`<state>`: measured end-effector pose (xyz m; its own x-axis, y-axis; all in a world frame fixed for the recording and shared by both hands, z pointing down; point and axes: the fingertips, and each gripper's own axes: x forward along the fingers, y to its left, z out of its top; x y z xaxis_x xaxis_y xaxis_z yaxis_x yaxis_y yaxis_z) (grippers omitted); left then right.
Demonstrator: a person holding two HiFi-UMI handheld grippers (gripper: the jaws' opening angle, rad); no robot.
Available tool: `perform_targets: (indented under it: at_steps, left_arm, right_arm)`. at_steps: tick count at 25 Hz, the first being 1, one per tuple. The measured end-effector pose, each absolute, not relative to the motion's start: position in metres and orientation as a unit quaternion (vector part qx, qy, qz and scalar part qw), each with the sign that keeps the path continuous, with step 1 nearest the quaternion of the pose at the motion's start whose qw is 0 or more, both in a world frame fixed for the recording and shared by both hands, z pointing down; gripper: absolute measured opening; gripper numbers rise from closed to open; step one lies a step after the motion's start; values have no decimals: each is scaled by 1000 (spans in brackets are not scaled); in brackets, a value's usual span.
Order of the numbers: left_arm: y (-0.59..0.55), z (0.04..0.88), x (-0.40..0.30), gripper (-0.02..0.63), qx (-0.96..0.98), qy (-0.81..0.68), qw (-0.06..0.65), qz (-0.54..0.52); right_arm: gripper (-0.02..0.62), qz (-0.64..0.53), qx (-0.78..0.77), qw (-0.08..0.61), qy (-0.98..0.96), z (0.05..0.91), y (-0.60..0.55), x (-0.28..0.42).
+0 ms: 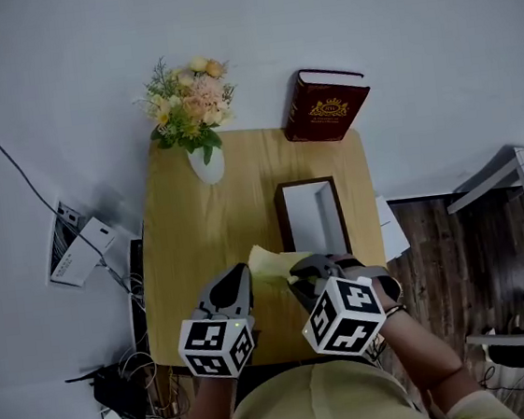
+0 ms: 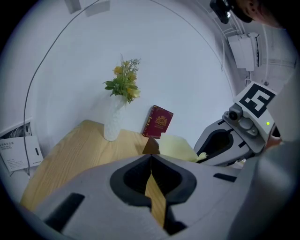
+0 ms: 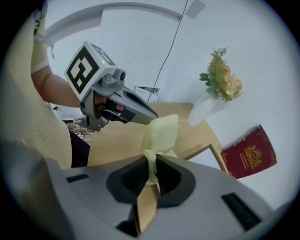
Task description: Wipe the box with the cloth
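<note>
Over near worktop [image 1: 189, 231] edge: thin pinch of cloth [image 1: 270, 264] clamped in right tongs [image 3: 152, 161]; left tongs [image 1: 237, 277] shut, empty, alongside. Open box [image 1: 312, 222] beyond, mid-worktop. Risks: cloth slipping from small pinch under wiping drag; unbraced box skidding toward book [image 1: 325, 105].

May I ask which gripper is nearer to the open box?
Right. The right gripper, shut on the cloth, is just short of the near end of the box; the left gripper, shut empty, is farther left.
</note>
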<state>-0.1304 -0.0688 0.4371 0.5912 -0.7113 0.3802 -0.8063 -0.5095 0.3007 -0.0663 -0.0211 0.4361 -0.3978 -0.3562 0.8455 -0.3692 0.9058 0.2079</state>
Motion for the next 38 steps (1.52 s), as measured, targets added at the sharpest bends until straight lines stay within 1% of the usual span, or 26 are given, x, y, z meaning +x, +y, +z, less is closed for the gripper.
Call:
perform_targets:
  at_steps: [9, 16, 31, 33, 35, 38]
  left_arm:
    - [-77, 423, -100, 20, 875, -423, 214, 97]
    - [-80, 419, -65, 20, 891, -389, 203, 113]
    - [-114, 449, -32, 23, 867, -420, 202, 179]
    - [-118, 454, -29, 52, 863, -423, 204, 185]
    - [-120, 458, -27, 130, 860, -426, 205, 191]
    - [-123, 462, -24, 133, 857, -428, 207, 198]
  right_arm:
    - [43, 14, 303, 454, -838, 394, -47, -8]
    - [43, 27, 363, 429, -827, 383, -65, 41]
    - [43, 44, 419, 398, -815, 395, -103, 80]
    - [43, 44, 422, 396, -814, 396, -108, 84]
    - [43, 44, 424, 395, -814, 398, -112, 86]
    - [43, 44, 426, 388, -816, 399, -119, 86]
